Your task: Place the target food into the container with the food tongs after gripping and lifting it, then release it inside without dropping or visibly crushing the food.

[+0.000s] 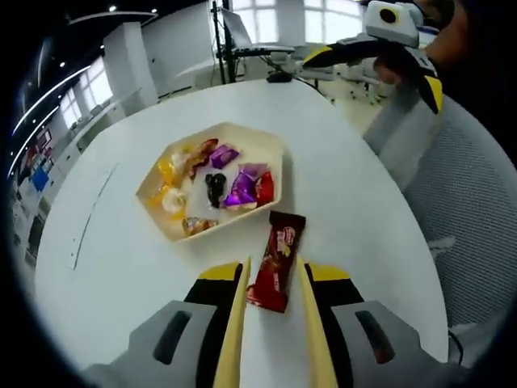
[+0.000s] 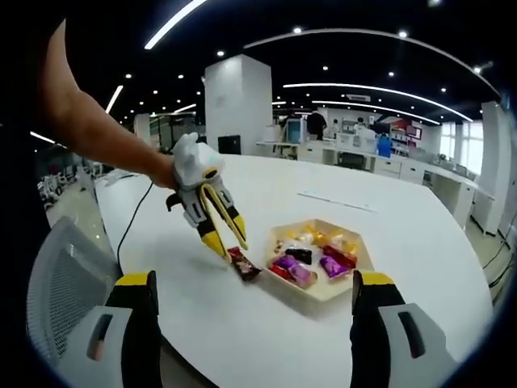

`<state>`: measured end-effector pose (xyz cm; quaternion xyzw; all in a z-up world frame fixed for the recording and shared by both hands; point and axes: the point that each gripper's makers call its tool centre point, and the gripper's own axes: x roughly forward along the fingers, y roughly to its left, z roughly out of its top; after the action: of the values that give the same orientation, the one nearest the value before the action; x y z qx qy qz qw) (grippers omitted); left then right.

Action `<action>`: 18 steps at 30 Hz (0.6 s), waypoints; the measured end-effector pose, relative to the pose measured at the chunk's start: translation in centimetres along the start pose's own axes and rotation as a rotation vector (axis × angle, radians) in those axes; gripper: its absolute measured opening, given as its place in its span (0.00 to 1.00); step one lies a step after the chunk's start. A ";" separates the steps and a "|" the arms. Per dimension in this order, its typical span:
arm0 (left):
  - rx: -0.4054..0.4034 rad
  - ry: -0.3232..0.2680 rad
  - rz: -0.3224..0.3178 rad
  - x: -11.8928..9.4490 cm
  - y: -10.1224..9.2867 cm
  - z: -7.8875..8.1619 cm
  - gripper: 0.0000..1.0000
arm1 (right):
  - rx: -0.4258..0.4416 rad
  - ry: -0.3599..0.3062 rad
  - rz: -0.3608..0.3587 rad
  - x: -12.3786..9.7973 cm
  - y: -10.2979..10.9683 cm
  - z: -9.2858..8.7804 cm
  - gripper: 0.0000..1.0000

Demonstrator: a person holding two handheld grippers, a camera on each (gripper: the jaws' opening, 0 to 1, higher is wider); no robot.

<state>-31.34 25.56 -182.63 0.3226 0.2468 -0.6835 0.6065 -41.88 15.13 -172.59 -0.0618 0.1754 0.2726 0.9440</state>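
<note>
Left gripper view, lower centre: left hand-held gripper (image 1: 273, 279) straddles the red snack bar (image 1: 277, 261), narrow, not yet squeezing; next, close gently and lift toward the tray (image 1: 271, 145). Right hand-held gripper (image 2: 250, 295) hangs wide.

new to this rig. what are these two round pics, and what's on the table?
No robot: a person holds a two-jaw gripper in each hand, each carrying a fisheye camera. The left gripper view looks down the left gripper, its yellow tong-like jaws open on either side of a red-brown snack bar wrapper on the round white table. Beside it sits a beige hexagonal tray of wrapped candies. The right gripper view looks from across the table: the right gripper is open and empty, and the left gripper appears there over the bar.
</note>
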 end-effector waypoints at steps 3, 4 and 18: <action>-0.015 0.023 -0.007 0.3 -0.6 -0.4 0.27 | 0.001 0.003 -0.001 0.0 0.0 0.0 0.98; -0.018 0.030 -0.005 0.4 -0.8 -0.8 0.27 | 0.001 0.003 -0.001 0.0 0.0 -0.1 0.98; -0.110 0.029 0.040 0.8 -1.2 -1.1 0.24 | 0.003 0.001 0.000 0.0 0.1 0.0 0.97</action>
<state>-32.44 25.96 -184.02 0.3035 0.2861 -0.6519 0.6333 -41.92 15.17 -172.57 -0.0604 0.1763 0.2724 0.9440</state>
